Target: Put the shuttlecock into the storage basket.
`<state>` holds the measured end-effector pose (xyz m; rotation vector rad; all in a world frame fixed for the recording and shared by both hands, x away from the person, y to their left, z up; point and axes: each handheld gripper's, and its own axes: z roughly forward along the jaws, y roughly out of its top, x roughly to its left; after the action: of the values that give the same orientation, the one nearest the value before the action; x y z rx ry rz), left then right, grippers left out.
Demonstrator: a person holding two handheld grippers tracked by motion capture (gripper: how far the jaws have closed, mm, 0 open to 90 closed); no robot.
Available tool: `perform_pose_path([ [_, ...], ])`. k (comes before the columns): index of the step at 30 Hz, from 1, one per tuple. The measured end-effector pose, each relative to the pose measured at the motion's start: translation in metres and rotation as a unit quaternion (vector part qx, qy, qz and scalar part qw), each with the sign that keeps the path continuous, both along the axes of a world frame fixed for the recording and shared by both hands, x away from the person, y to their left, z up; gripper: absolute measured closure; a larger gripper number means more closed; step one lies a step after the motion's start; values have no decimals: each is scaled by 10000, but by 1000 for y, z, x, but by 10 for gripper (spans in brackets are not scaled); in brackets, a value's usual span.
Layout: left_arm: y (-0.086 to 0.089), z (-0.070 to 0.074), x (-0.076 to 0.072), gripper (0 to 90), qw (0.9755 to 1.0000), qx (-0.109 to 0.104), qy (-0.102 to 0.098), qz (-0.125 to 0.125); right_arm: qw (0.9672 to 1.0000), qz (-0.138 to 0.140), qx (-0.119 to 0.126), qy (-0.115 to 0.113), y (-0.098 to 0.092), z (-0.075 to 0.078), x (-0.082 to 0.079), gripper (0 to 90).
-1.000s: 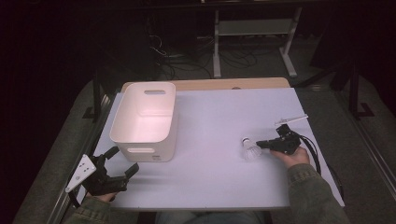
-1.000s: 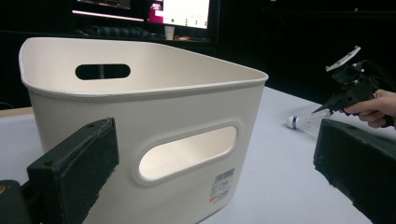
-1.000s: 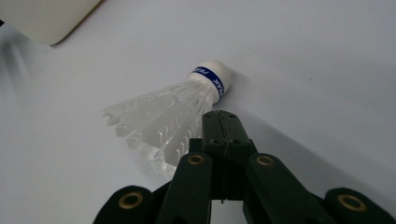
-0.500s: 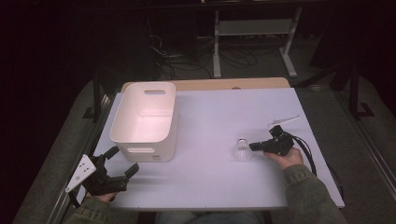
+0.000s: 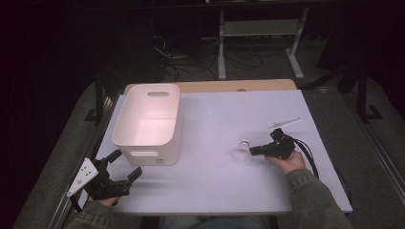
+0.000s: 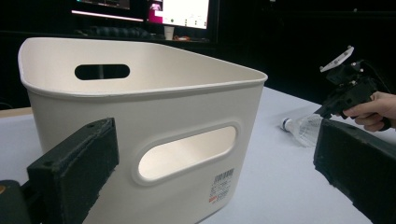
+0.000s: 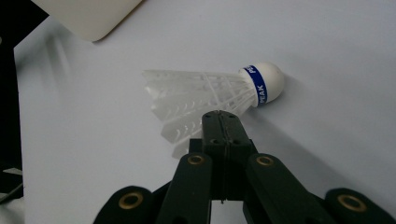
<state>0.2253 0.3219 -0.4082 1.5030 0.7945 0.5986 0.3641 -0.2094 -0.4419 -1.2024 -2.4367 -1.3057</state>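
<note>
Saw a big white table (image 5: pixel 215 191) across the middle of the high view. Found a white bin (image 5: pixel 167 155) on its left part, open at the top, with a hole for a handle in the near wall.

Spotted the left gripper (image 5: pixel 128 163) at the lower left of that view, just below the bin. Saw its two black jaws spread wide apart, with nothing between them. Saw those same jaws low at both sides of the left gripper view, with the bin wall right behind them.

Found the right gripper (image 5: pixel 253 151) at the right of the middle in the high view, held in a hand and pointed to the left. Saw its jaws pressed tight together in the right gripper view (image 7: pixel 219 116). Could not tell if a thin bit of feather was pinched at the very tip.

Found the shuttlecock (image 5: pixel 241 151) lying on its side on the table, right at the tip of the right gripper and on its left in the high view. Lay well apart from the bin and far from the left gripper, so much nearer to the right hand.

Saw it big in the right gripper view (image 7: pixel 205 95). Ran from left to right there, across the jaws and not along them. Had the white skirt at the left and the round cork (image 7: pixel 271 81) with a blue band at the right. Touched the skirt's near edge with the jaw tip, or nearly so.
</note>
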Motion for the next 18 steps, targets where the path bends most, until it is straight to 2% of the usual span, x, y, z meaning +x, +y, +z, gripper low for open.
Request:
perform_pose_path([
  [14, 0, 0, 0, 0, 10000, 9, 4, -6, 9999, 106, 8, -78, 21, 4, 6, 891],
  [18, 0, 0, 0, 0, 10000, -15, 17, -23, 9998, 98, 61, -163, 26, 5, 11, 891],
])
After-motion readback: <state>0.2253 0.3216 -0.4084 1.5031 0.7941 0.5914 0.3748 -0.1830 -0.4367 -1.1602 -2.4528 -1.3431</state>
